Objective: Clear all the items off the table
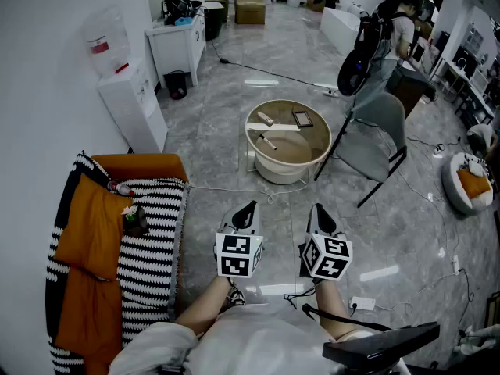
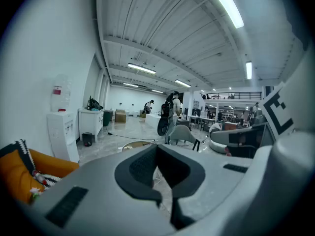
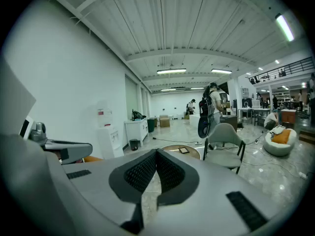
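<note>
1. Jaws of the left gripper (image 1: 249,208) are pressed together at the tips with nothing between them. The left gripper view shows the dark pads (image 2: 142,166) meeting.
2. The right gripper (image 1: 319,209) is likewise closed and empty, its pads (image 3: 172,173) touching at the front.
3. Both grippers hang side by side over the grey floor (image 1: 211,143), well apart from the round tabletop (image 1: 312,143), which lies at twelve o'clock from them.
4. On the tabletop a dark flat thing (image 1: 302,119) sits at about one o'clock, a pale long strip (image 1: 273,127) crosses the middle, a small pale piece (image 1: 266,119) lies at eleven o'clock, and a stick-like thing (image 1: 268,141) lies at eight o'clock. All are too small to identify.
5. In the left gripper view the jaws cover most of the tabletop, leaving only a sliver of rim. The right gripper view shows its far part with the dark flat thing.
6. A grey chair (image 1: 375,127) stands at three o'clock of the tabletop.
7. At nine o'clock of the grippers a sofa (image 1: 144,166) is cut off by the picture's edge.
</note>
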Demonstrator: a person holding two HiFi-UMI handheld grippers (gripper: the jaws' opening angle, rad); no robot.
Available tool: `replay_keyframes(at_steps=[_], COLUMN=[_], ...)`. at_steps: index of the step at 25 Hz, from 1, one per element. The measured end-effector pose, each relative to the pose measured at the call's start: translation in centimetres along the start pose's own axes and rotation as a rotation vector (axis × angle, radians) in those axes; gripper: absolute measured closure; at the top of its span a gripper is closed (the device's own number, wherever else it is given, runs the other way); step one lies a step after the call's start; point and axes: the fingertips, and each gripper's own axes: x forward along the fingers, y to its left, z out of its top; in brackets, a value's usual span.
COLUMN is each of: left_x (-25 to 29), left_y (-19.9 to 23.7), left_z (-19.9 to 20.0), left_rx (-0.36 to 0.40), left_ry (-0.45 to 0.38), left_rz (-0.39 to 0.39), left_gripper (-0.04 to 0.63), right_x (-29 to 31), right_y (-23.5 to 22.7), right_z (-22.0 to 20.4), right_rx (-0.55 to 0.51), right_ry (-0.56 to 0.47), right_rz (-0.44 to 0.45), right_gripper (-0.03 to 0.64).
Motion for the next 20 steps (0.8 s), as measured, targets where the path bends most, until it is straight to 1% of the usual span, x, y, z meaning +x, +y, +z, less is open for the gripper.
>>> replay_keyframes(at_steps=[3, 7, 11, 16, 20], left_x=[0.1, 0.4, 0.8, 1.6, 2.5], left_y=[0.6, 1.6, 2.6, 3.5, 3.9], left_z=[0.2, 0.5, 0.3, -0.6, -1.2], left_rx=[-0.003, 0.000, 0.005, 0.016, 0.016], left_ry=[-0.001, -0.005, 0.001, 0.018, 0.040], left_rz=[0.004, 0.000, -0.008, -0.027, -0.041], left_gripper=[0.588, 0.588, 0.588, 0.588, 0.588], right_x=[0.3, 1.0, 1.7, 2.5, 2.9], right_y=[0.4, 1.1, 1.8, 1.9, 1.8], right_z=[0.0, 0.1, 0.0, -1.1, -2.1], right_rx=[0.005, 0.044, 0.042, 0.063, 0.080], right_ry=[0.005, -0.005, -0.007, 0.002, 0.030], right_rz=[0.000, 0.004, -0.007, -0.026, -0.041], right_gripper=[0.594, 0.594, 0.592, 0.592, 0.592])
